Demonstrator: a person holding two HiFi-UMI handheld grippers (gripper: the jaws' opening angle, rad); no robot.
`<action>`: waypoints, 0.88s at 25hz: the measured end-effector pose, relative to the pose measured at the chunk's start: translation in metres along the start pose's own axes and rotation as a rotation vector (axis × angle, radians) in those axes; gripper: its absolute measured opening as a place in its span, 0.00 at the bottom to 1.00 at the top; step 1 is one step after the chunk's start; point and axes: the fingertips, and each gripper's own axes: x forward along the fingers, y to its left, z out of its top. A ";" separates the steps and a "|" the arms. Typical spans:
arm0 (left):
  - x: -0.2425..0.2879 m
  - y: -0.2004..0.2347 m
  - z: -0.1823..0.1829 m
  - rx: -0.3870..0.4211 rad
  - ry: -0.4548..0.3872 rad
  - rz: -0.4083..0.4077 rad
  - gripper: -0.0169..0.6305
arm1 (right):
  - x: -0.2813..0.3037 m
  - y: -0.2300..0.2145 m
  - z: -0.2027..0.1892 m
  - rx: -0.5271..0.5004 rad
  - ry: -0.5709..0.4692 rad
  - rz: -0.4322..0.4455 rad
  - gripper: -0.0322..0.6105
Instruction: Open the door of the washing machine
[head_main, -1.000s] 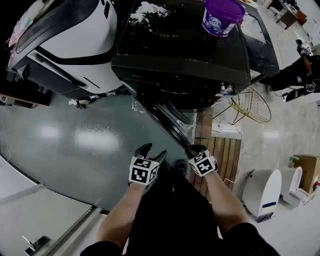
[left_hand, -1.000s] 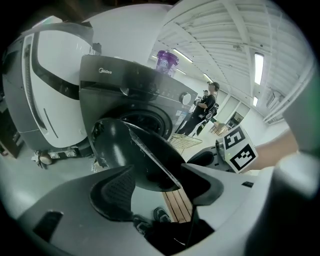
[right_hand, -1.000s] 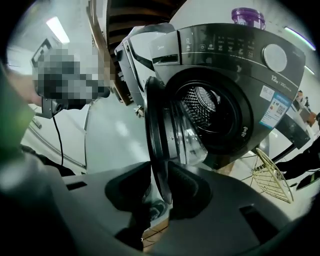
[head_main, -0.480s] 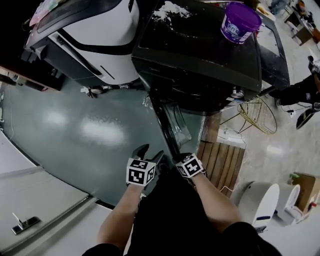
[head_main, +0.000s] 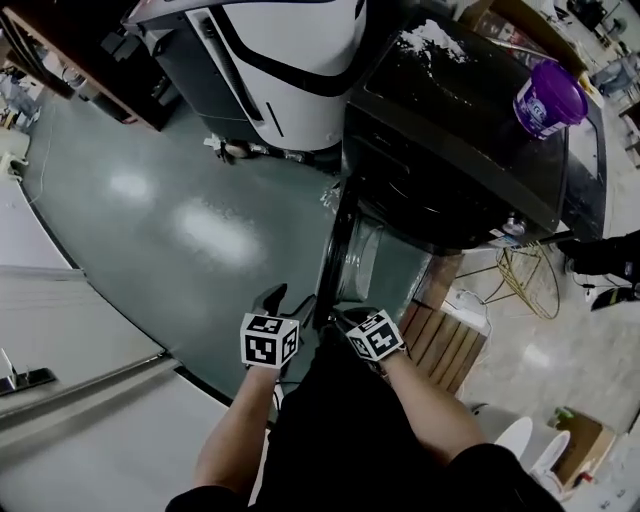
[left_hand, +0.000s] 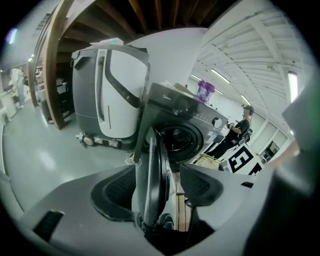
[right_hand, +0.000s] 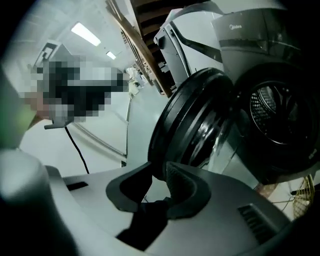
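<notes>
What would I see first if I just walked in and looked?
First, the big dark washing machine at the upper right, with its round door standing wide open toward the person. The right gripper pinches the near edge of that door. Then a bright purple bucket sitting on top of the machine.

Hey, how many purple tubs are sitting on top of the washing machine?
1. The tub stands on the washer's top, near its right edge in the head view. No other shows, though the top's far edge is cut off.
</notes>
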 end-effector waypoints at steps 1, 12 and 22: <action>-0.005 0.004 0.001 -0.015 -0.011 0.007 0.48 | -0.008 0.000 0.004 -0.016 -0.007 -0.003 0.21; -0.038 0.012 0.056 -0.078 -0.160 0.000 0.44 | -0.109 -0.037 0.058 -0.020 -0.162 -0.116 0.15; -0.049 -0.004 0.120 0.041 -0.212 -0.060 0.38 | -0.189 -0.062 0.108 0.030 -0.356 -0.245 0.09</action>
